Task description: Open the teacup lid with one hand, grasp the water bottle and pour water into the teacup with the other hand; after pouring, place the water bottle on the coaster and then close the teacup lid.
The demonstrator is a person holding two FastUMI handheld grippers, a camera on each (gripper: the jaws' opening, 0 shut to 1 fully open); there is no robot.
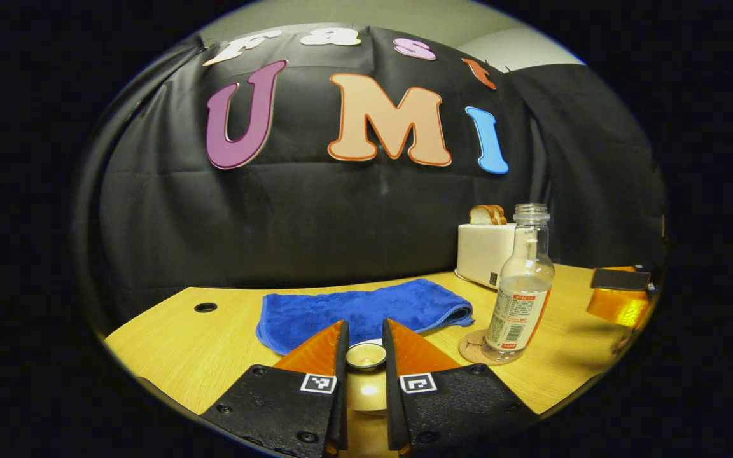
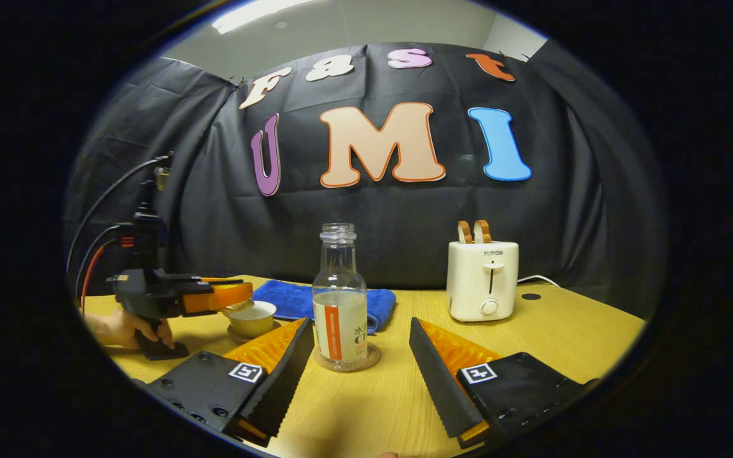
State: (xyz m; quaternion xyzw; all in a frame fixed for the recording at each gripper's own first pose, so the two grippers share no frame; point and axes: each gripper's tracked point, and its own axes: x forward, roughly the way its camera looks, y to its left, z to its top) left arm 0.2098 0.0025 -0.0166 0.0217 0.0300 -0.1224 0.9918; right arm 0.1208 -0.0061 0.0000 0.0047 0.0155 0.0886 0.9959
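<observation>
In the left gripper view my left gripper (image 1: 365, 326) is shut on the round knob of the teacup lid (image 1: 366, 355), whose gold top shows between the fingers. The right gripper view shows that gripper (image 2: 230, 296) holding the lid (image 2: 238, 308) tilted at the left rim of the pale teacup (image 2: 254, 317). The teacup stands on a saucer. The clear water bottle (image 2: 340, 299), uncapped and partly full, stands upright on the round coaster (image 2: 369, 360). My right gripper (image 2: 360, 321) is open, with a finger on either side of the bottle and neither touching it.
A blue towel (image 1: 360, 308) lies behind the teacup. A white toaster (image 2: 482, 280) with bread slices stands at the back right, its cord trailing right. A hand (image 2: 126, 327) holds the left gripper, cables rising behind it. Two cable holes (image 1: 205, 307) pierce the wooden table (image 2: 570, 331).
</observation>
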